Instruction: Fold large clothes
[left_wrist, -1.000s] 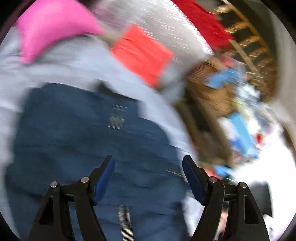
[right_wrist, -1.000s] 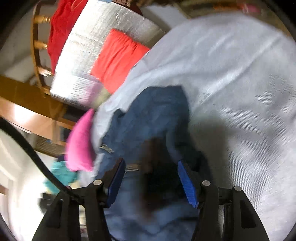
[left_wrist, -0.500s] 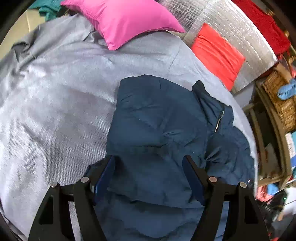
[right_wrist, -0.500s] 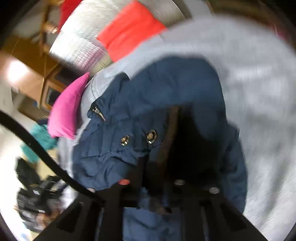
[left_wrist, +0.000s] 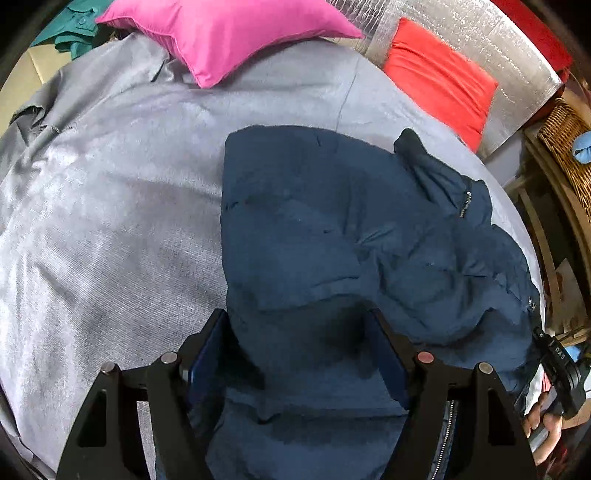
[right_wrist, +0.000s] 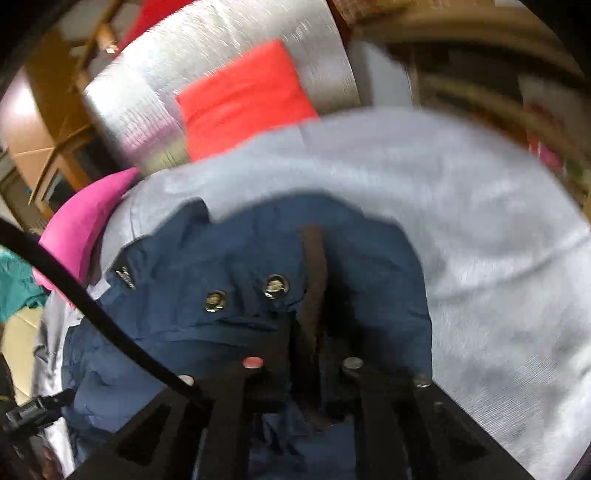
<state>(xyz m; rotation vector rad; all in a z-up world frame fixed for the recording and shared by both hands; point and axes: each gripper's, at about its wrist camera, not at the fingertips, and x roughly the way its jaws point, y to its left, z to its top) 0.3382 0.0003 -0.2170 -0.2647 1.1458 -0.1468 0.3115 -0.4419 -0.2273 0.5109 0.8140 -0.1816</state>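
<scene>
Left wrist view is showing the left hand-held gripper (left_wrist: 299, 354) standing wide apart over the near folds of the navy jacket (left_wrist: 354, 236), its blue pads straddling the cloth without pinching it. The jacket is lying rumpled on the grey bed cover (left_wrist: 110, 206), toward its right edge, collar and zipper pointing at the red cushion (left_wrist: 439, 77). The right hand-held gripper (right_wrist: 314, 332) is sitting closed, fingers drawn together on a fold of the jacket beside two metal snaps (right_wrist: 275, 286). To do this step well, I judge the left one should be gripping a matching edge so both lift evenly, keeping the padded fabric taut. Only the right wrist view is showing the snaps and the grip; only the left is showing the pink pillow (left_wrist: 225, 29) whole and the jacket's full outline.
</scene>
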